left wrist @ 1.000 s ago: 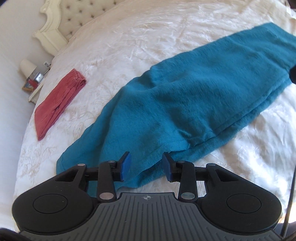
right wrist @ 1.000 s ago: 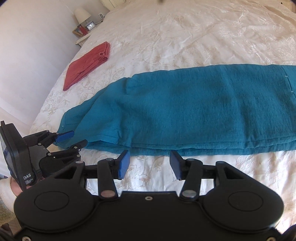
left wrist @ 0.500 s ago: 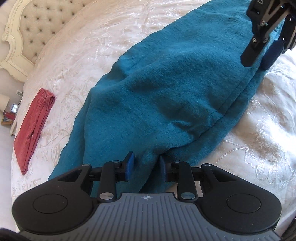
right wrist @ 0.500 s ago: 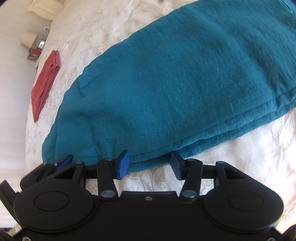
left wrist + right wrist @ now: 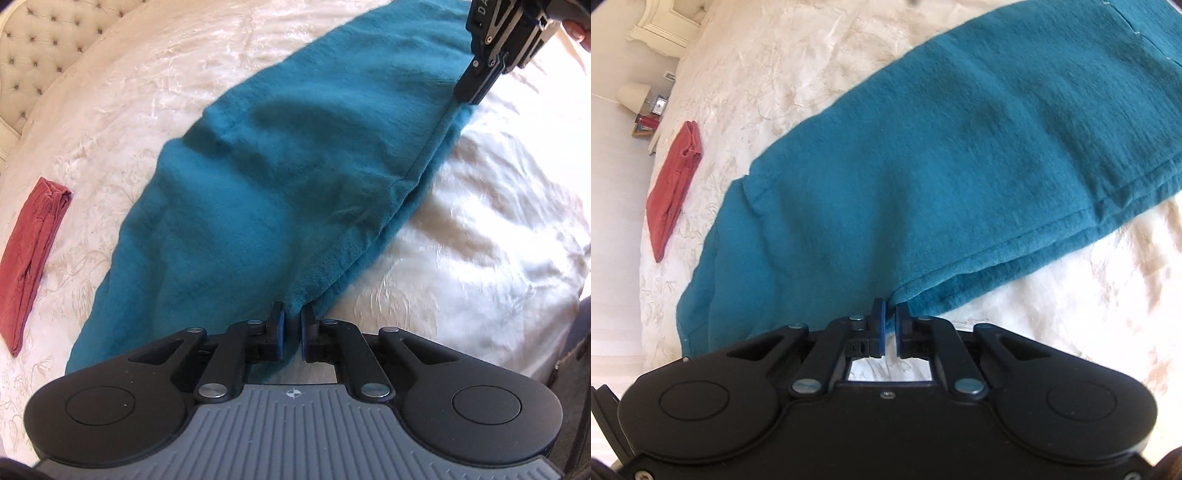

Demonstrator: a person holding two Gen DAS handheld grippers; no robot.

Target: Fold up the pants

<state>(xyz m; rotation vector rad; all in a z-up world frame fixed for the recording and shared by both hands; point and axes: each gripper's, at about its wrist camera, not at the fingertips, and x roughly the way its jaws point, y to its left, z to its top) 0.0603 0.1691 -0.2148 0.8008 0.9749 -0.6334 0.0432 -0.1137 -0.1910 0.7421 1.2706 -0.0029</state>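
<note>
Teal pants [image 5: 277, 166] lie folded lengthwise across the cream bedspread, seen also in the right wrist view [image 5: 942, 166]. My left gripper [image 5: 291, 317] is shut on the near edge of the pants, with a fold of teal cloth pinched between its blue pads. Further along the same edge, my right gripper [image 5: 890, 314] is shut on the layered hem. It shows in the left wrist view as well, right gripper [image 5: 467, 96], with its tips pressed into the cloth.
A folded red garment [image 5: 33, 254] lies on the bedspread [image 5: 480, 240] beyond the pants' end, the same red garment [image 5: 677, 184] at left in the right view. A tufted headboard [image 5: 37, 48] stands behind. A lamp [image 5: 635, 96] sits on a nightstand beside the bed.
Both grippers came down onto the pants' near edge and their jaws went from open to shut on the cloth. Both views rolled as the wrists turned.
</note>
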